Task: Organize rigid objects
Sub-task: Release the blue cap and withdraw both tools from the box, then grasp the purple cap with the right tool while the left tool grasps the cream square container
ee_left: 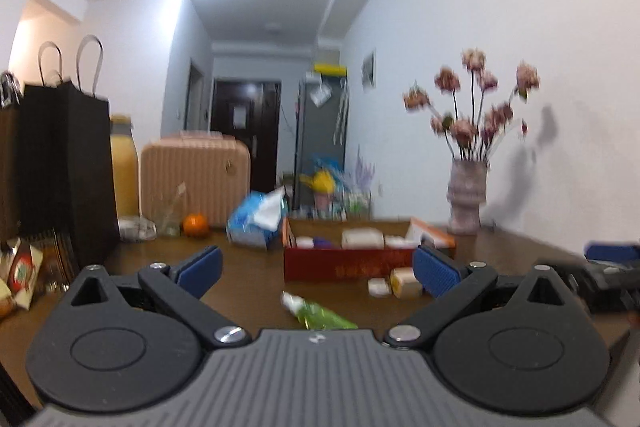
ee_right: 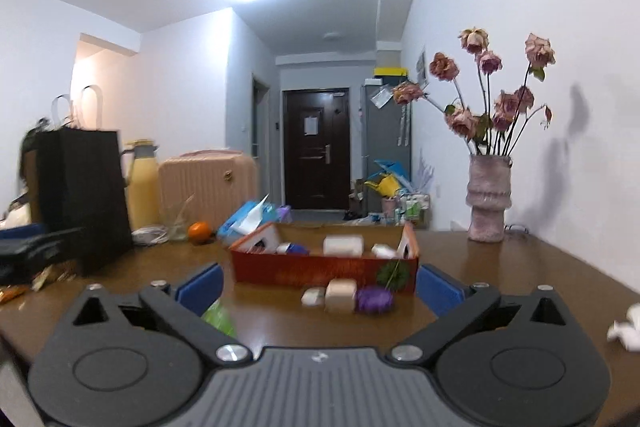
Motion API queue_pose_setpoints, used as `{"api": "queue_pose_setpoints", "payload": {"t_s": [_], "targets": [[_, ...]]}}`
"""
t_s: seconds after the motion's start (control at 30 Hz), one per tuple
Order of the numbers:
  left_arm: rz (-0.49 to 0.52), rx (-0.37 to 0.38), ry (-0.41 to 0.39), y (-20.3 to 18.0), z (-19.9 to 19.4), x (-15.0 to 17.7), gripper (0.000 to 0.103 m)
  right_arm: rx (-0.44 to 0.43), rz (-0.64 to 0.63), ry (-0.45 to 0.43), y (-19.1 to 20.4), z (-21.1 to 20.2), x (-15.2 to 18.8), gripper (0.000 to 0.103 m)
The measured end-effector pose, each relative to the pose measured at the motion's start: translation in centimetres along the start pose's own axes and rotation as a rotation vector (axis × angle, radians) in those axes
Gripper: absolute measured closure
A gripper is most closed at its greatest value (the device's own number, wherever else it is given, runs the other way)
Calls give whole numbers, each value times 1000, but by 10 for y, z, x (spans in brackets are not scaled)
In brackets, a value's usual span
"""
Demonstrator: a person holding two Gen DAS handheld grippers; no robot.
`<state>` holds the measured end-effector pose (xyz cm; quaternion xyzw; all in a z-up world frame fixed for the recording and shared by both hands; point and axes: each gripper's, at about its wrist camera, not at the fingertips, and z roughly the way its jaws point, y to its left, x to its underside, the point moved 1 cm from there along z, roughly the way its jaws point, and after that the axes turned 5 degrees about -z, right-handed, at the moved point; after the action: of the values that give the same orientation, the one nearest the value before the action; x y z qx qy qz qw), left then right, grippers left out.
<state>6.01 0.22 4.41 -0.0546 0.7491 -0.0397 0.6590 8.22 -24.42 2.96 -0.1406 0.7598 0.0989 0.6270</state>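
Note:
A red open box (ee_left: pixel 344 263) (ee_right: pixel 320 269) stands mid-table with several small white items inside. In front of it lie a small white jar (ee_right: pixel 313 296), a beige box (ee_right: pixel 341 295) and a purple ribbon spool (ee_right: pixel 374 299). The jar (ee_left: pixel 378 287) and beige box (ee_left: pixel 405 282) also show in the left wrist view. A green tube (ee_left: pixel 320 313) (ee_right: pixel 218 319) lies nearer me. My left gripper (ee_left: pixel 318 273) is open and empty above the tube. My right gripper (ee_right: pixel 320 287) is open and empty, short of the small items.
On the brown table (ee_right: pixel 520 267) stand a vase of dried roses (ee_right: pixel 488 199), a blue tissue pack (ee_left: pixel 256 219), an orange (ee_left: pixel 195 225), a pink case (ee_left: pixel 196 179), a yellow flask (ee_right: pixel 142 183) and black paper bags (ee_left: pixel 60 167). Crumpled paper (ee_right: pixel 628 327) lies far right.

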Motion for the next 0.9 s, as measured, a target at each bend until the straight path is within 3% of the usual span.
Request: {"api": "queue_pose_setpoints", "payload": {"t_s": [0.17,0.43,0.63,0.9], "targets": [[-25,-4,11,-3,2,5,0,4,48,30,4,-23,21,0],[-33,-9,78,1,20,18,0,33,32,68,1,-2,28,0],[-25,0,161,1,51,35,0,25,33,143,-6,28,42,0],[46,101,233,-27,117,35,0,17,17,212,-41,92,35,0]]}}
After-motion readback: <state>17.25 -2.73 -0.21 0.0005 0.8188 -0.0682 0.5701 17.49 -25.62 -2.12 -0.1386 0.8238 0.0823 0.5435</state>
